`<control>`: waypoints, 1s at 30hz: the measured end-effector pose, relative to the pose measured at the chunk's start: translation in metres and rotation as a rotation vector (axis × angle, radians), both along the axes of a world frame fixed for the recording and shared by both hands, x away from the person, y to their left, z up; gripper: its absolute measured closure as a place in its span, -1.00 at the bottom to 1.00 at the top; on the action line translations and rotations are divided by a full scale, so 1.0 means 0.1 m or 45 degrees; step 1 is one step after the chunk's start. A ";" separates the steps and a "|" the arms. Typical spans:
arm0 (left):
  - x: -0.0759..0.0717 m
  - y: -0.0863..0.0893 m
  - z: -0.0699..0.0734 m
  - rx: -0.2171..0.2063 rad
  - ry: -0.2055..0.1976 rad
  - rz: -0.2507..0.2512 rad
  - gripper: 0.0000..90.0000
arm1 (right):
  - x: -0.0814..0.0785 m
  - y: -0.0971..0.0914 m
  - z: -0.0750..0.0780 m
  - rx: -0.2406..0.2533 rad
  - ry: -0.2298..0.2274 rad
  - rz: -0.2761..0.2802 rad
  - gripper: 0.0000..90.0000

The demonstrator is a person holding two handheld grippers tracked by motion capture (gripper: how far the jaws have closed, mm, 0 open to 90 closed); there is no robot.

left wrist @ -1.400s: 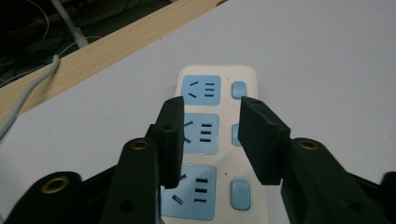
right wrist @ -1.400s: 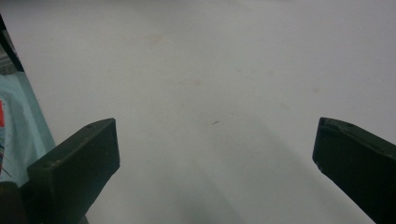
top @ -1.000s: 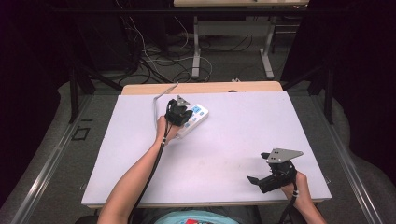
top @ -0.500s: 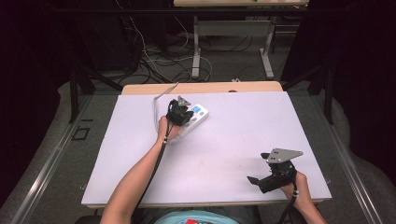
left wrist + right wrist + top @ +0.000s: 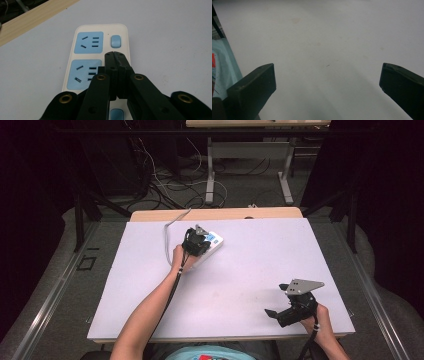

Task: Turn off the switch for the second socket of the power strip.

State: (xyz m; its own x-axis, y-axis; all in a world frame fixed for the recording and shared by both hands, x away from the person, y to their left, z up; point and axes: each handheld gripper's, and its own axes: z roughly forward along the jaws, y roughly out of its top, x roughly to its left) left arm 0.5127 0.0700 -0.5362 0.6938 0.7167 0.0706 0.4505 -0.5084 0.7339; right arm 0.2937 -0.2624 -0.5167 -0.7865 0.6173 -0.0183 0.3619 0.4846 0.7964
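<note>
Left tool (image 5: 114, 53) is over the white power strip (image 5: 210, 246) at the far left of the tabletop (image 5: 260, 255) — jaws clenched tight together, tips poised just below the strip's blue switch (image 5: 116, 41), nothing gripped. Over to the right tool (image 5: 272, 313), near the front edge — jaws spread wide, released, well apart from the strip.

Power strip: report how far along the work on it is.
Done: the left gripper, jaws shut, is over the power strip, tips near its blue switch. In hand: apparently pressing a switch; contact is unclear. Left: any press. The right gripper rests open on the table.
</note>
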 end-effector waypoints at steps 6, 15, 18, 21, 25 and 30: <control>0.01 0.00 0.00 -0.004 0.001 -0.001 0.99 | 0.00 0.00 0.00 -0.003 0.002 0.006 -1.00; 0.02 -0.02 0.01 0.017 0.010 -0.018 1.00 | 0.00 0.00 0.00 -0.009 0.003 0.012 -1.00; 0.03 -0.01 0.00 0.003 0.017 -0.021 1.00 | 0.00 0.00 0.01 -0.012 0.011 0.009 -1.00; 0.02 -0.03 0.00 0.023 0.002 -0.014 1.00 | 0.01 0.01 0.00 -0.007 0.007 0.013 -1.00; 0.03 -0.06 -0.01 0.003 0.009 -0.019 1.00 | 0.01 0.01 0.00 -0.008 0.004 0.007 -1.00; 0.02 -0.11 -0.01 0.035 -0.005 -0.019 1.00 | 0.00 0.00 0.00 -0.003 0.013 0.009 -1.00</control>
